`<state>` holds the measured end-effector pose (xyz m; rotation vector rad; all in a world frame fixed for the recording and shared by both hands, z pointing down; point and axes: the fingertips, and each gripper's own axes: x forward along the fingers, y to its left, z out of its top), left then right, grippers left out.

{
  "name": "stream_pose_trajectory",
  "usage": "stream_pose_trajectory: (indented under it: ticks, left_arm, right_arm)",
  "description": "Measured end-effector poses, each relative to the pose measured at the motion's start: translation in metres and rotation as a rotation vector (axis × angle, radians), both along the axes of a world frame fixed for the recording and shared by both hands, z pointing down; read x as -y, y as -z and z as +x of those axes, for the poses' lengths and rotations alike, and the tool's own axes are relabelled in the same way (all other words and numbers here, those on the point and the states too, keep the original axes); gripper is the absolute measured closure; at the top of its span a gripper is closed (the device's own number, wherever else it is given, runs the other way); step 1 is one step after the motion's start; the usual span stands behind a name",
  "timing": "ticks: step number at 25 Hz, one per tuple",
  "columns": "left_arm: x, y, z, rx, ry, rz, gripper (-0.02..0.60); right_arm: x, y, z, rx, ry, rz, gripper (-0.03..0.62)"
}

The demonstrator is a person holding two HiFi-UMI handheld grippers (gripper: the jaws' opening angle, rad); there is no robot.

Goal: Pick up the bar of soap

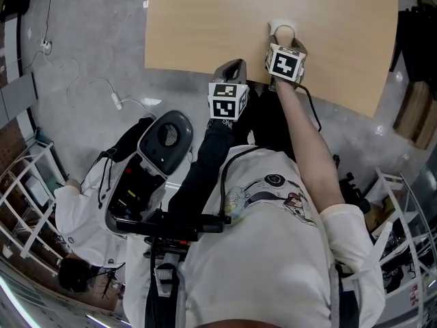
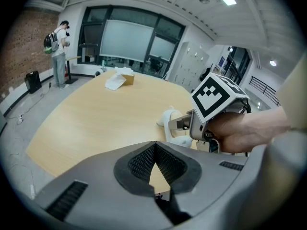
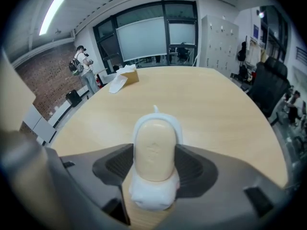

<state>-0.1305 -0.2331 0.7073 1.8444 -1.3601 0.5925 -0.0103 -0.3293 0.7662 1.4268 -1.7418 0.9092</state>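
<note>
A tan oval bar of soap (image 3: 153, 147) lies in a white soap dish (image 3: 147, 195) near the front edge of the wooden table (image 1: 205, 19). My right gripper (image 3: 153, 163) stands open over it, with the soap between the jaws and the pads close along its sides. In the head view the right gripper (image 1: 285, 55) covers most of the dish (image 1: 282, 28). My left gripper (image 1: 231, 70) hovers at the table's edge to the left, shut and empty, its tips meeting in the left gripper view (image 2: 154, 145). That view also shows the right gripper (image 2: 181, 127) and the dish (image 2: 168, 118).
A tissue box (image 3: 127, 74) sits at the far end of the table. A person with a backpack (image 3: 82, 61) stands beyond it. Dark office chairs (image 3: 268, 85) line the right side. On the floor at the left is a chair (image 1: 164, 139) and a crouching person (image 1: 82, 210).
</note>
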Motion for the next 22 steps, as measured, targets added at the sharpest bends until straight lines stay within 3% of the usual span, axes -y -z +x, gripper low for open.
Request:
stream_pose_trajectory:
  ticks: [6,13,18,22]
  left_arm:
    - [0.003,0.009,-0.003,0.005,-0.002,0.02,0.58]
    - [0.012,0.033,0.002,0.0,-0.01,0.082,0.58]
    - [0.034,0.077,0.016,0.006,-0.041,0.204,0.58]
    - [0.06,0.134,0.034,0.015,-0.074,0.361,0.58]
  right_arm:
    - [0.002,0.01,0.005,-0.019,0.012,0.037,0.329]
    - [0.002,0.056,0.002,0.046,0.043,0.163,0.329]
    - [0.005,0.127,0.005,0.106,0.069,0.333,0.329]
    - [0.009,0.196,0.008,0.126,0.113,0.495,0.329]
